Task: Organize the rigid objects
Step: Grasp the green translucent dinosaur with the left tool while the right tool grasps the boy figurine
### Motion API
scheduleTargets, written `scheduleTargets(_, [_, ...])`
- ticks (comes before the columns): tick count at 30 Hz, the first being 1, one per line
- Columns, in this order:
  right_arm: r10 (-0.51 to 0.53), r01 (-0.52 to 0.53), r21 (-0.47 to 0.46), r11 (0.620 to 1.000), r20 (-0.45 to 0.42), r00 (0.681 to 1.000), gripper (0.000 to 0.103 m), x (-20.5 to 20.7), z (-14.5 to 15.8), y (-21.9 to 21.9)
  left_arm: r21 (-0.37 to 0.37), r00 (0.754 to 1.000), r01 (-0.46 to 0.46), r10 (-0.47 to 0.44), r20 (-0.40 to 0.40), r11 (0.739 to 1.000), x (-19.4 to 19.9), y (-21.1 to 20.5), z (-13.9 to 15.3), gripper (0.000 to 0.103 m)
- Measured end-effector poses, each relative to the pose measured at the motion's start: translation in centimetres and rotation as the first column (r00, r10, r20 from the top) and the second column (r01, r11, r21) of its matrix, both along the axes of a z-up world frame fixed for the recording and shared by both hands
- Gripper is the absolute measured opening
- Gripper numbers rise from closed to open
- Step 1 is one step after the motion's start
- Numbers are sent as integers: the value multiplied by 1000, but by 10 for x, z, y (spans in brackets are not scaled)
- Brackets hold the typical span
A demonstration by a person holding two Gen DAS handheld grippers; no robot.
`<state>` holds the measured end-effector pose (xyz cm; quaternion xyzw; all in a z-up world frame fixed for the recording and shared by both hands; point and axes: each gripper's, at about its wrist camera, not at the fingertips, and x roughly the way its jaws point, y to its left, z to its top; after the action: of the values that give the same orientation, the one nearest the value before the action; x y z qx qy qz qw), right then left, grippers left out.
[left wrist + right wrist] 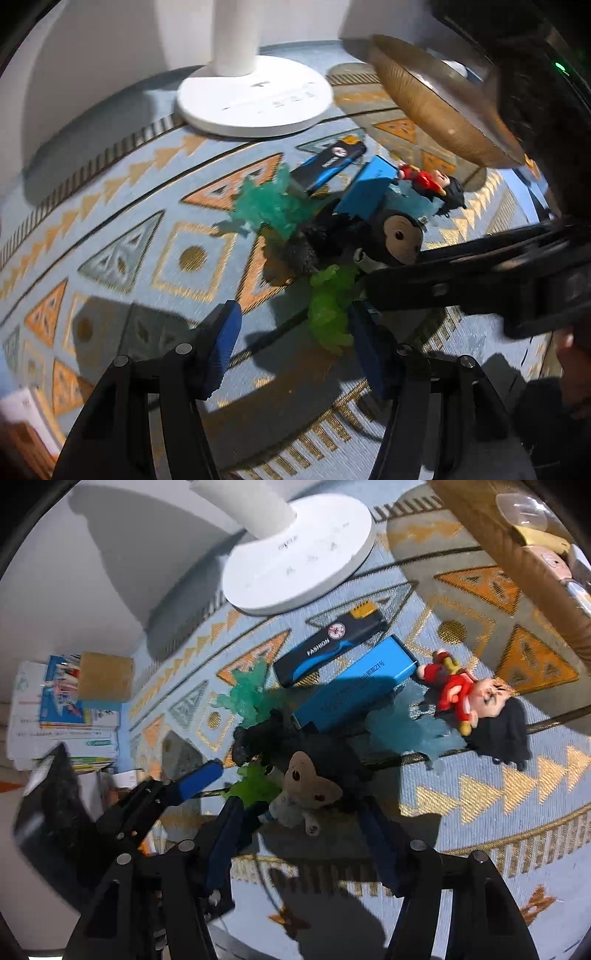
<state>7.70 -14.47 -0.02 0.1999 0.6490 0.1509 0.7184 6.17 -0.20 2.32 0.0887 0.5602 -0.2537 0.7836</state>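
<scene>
Reading left to right from my right camera: a stack of books [66, 716] off the patterned surface [480, 805], then a white lamp base [299, 554] whose print is too blurred to read. Next I see a black-and-blue case [328, 646] marked "FASHION", touching a blue box [354, 690] with small unreadable print, then a red-shirted doll [476, 701]. My left hand-held gripper [291, 343] is released beside a green toy [328, 314]. My right hand-held gripper [299, 830] straddles a monkey figure [310, 786], unclenched.
</scene>
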Motion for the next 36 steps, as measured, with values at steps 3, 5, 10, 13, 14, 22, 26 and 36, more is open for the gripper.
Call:
scheduleTargets(3, [-8,8,-27,1000,28,1000,62,6,2,3,-17,1000,20,-21,-4,1000,2,1,0,57])
scheduleTargets(5, [-49,49,4,999,12,999,62,10,1,-2,-23,1000,22,-23,-12,999,3,0,0,57])
scheduleTargets(10, [-104,104,50,993,-10,995,62,15,-2,-13,-66,999,0,-2,-32,998,1,-1,0,56])
scheduleTargets(13, [-80,80,-25,996,18,997,43,18,1,-11,-92,999,-11,7,-49,996,0,-4,0,29])
scheduleTargets(14, [-69,70,-29,997,19,997,43,19,1,-10,-100,998,-17,11,-61,995,0,-5,0,29])
scheduleTargets(22, [27,-19,-82,996,103,994,43,-2,20,-33,-174,989,-134,121,-80,976,-12,26,13,29])
scheduleTargets(26, [196,-163,-239,957,123,973,43,-24,25,-43,-178,978,-186,165,-127,966,-26,48,9,29])
scheduleTargets(36, [191,-169,-213,962,89,977,54,-35,1,-50,-34,976,-196,191,-108,980,-35,41,-1,61])
